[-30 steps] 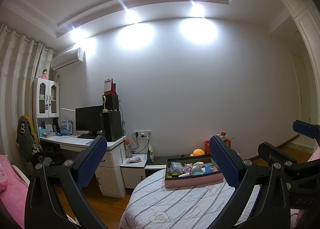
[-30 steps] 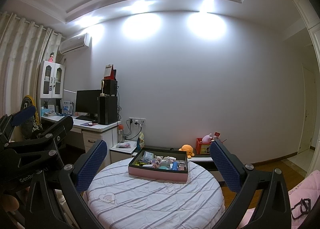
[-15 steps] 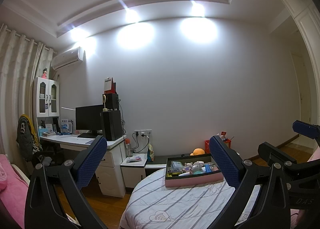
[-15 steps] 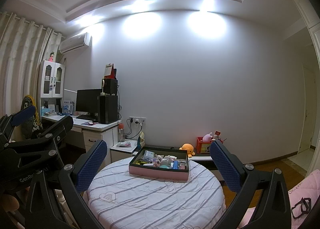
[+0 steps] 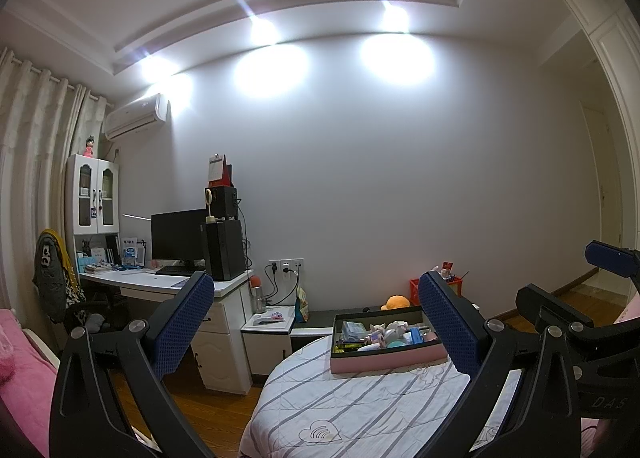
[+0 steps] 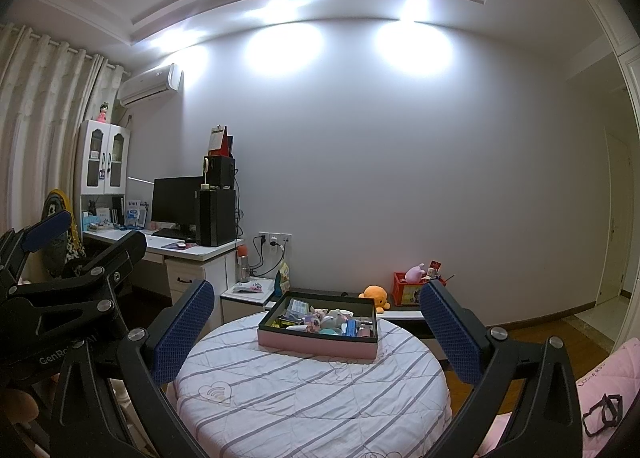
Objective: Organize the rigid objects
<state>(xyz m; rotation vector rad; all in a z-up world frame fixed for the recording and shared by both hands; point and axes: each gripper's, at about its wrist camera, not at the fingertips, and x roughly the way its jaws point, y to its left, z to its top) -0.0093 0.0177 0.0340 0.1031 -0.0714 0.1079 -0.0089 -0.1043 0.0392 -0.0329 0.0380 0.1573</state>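
On the far part of the round table (image 6: 312,390), a pink box (image 6: 318,342) is being shown with a heap of small items (image 6: 328,320) lying inside it; which pieces they are is too small to tell. Nothing is being seen loose on the striped cloth around the box. Both tools are being held well short of the box and above the table's near edge. The left gripper (image 5: 316,330) is being kept wide open, with nothing between its blue pads, and the right gripper (image 6: 316,334) is likewise being held wide open and empty.

Items sitting jumbled in the box would fit a sort that is only being approached, and equally one where everything has been gathered in. Whichever it is, any reach toward the box is best being made level and slowly, with the jaws being kept spread until one single hard piece is framed between the pads, and the box's rim being cleared from above.
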